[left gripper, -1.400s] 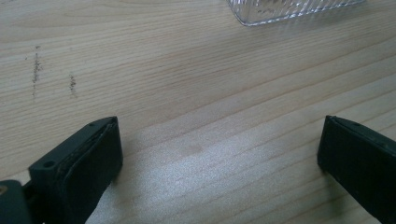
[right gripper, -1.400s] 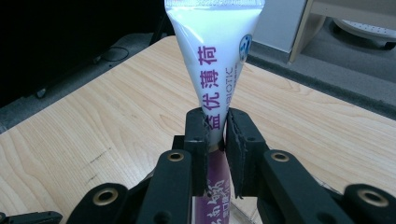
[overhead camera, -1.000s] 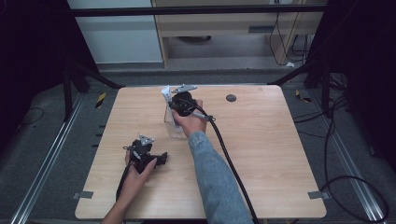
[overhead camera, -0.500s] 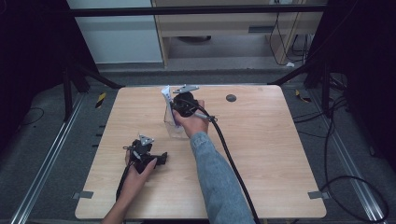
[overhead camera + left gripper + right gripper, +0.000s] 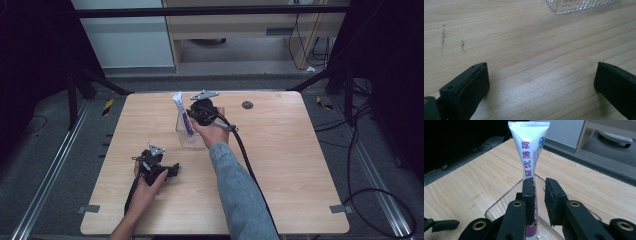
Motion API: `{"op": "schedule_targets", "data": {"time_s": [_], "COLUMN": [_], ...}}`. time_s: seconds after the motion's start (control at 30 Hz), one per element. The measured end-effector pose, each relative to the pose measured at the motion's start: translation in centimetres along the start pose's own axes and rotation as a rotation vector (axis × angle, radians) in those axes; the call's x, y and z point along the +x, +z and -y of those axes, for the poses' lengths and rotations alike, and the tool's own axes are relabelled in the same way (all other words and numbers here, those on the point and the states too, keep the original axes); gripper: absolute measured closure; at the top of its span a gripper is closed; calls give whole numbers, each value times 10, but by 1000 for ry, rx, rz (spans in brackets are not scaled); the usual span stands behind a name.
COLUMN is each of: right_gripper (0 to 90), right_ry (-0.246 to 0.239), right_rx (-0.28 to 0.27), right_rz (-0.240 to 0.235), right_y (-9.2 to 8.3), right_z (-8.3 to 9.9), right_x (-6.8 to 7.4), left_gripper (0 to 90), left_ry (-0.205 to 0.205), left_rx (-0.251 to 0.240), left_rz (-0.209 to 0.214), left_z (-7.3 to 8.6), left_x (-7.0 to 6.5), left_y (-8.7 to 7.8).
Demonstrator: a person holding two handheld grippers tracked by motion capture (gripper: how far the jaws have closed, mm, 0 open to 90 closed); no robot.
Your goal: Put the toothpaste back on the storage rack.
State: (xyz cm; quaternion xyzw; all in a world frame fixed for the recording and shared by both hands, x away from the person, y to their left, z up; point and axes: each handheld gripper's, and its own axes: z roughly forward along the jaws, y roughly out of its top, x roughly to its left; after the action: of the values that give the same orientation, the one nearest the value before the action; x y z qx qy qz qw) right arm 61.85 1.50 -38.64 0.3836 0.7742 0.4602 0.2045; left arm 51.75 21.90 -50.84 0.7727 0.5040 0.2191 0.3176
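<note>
No visible shift; right gripper [image 5: 539, 182] clenched by white "益优薄荷" tube [image 5: 531, 150], grasp unclear; left gripper [image 5: 541, 72] released

Change entry: right gripper [image 5: 192, 116], holding the toothpaste tube [image 5: 182, 117] upright in the clear container [image 5: 186, 136], sits marginally toward 6 o'clock from its earlier spot in the high view; the tube shifts with it.
</note>
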Motion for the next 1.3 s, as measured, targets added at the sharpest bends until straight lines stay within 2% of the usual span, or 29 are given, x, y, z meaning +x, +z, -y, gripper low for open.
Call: {"op": "schedule_targets", "data": {"time_s": [0.73,0.97,1.07,1.1,1.23,1.3], "right_gripper": [755,710,648,590,451,407], "right_ry": [-3,7,15,24,66,68], "right_rx": [9,21,28,30,47,53], "right_rz": [24,35,39,36,40,48], "right_y": [-28,-37,-41,-44,-52,-58], "right_z": [1,5,8,10,13,13], "right_x": [-13,-16,-18,-20,-30,-36], "left_gripper": [0,0,0,0,0,0], "left_ry": [-1,-2,-1,-2,-3,-3], "left_rx": [-1,-1,-1,-1,-2,-3], "left_rz": [0,0,0,-1,-1,-1], "left_z": [0,0,0,0,0,0], "left_x": [0,0,0,0,-1,-1], "left_y": [0,0,0,0,1,1]}}
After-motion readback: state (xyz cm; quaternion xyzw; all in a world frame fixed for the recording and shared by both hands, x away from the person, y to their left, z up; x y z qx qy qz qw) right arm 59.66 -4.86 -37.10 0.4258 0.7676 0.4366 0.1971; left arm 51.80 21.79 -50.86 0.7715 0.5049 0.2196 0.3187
